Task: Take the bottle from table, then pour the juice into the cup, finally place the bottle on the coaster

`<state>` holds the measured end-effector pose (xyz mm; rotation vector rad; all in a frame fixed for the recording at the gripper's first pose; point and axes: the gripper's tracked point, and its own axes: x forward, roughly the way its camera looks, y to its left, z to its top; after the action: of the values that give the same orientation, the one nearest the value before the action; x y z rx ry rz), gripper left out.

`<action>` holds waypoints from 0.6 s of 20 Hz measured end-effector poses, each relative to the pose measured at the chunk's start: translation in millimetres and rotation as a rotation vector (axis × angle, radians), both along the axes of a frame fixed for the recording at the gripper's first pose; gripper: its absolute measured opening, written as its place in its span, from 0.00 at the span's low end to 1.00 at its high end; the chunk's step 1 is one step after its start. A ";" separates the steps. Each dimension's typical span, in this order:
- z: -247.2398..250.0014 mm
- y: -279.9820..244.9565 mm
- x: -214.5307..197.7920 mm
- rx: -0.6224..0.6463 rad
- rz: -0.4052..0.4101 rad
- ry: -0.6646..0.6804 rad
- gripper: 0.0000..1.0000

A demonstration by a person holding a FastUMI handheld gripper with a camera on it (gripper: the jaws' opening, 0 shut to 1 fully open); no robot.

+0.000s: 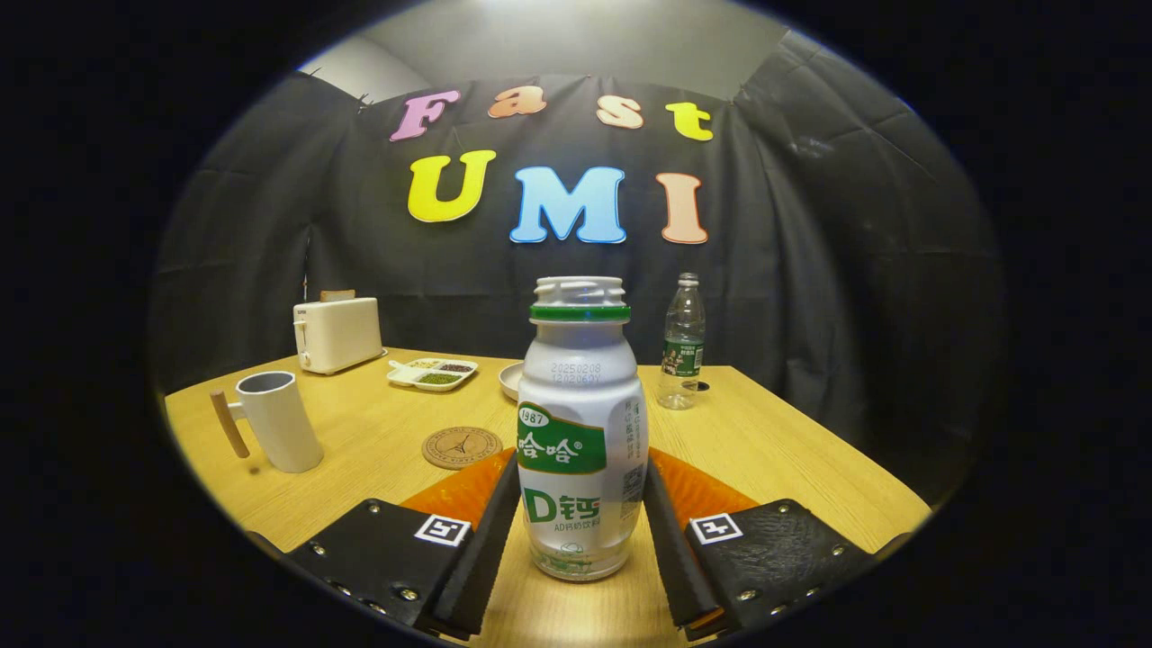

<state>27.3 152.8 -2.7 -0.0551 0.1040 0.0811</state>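
Observation:
A white juice bottle (580, 432) with a green label and an uncapped mouth stands upright on the wooden table (765, 441), right between my fingers. My gripper (582, 461) is shut on the bottle, one finger pressing each side of its body. A white cup (279, 421) with a wooden handle stands off to the left, beyond the fingers. The round cork coaster (462, 446) lies flat on the table between the cup and the bottle, just ahead of the left finger.
At the table's far side are a white toaster (337, 333), a divided snack dish (433, 373), a plate rim (511, 380) partly hidden behind the juice bottle, and a clear water bottle (682, 346). The table's right edge runs close by.

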 end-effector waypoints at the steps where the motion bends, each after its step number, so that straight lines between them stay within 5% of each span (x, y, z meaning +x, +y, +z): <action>1: 3.8 3.6 2.1 -0.015 0.002 -0.002 0.74; 12: 33.1 79.2 17.2 -0.194 0.095 -0.035 0.74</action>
<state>44.6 232.0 30.3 -0.2548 0.0738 0.1650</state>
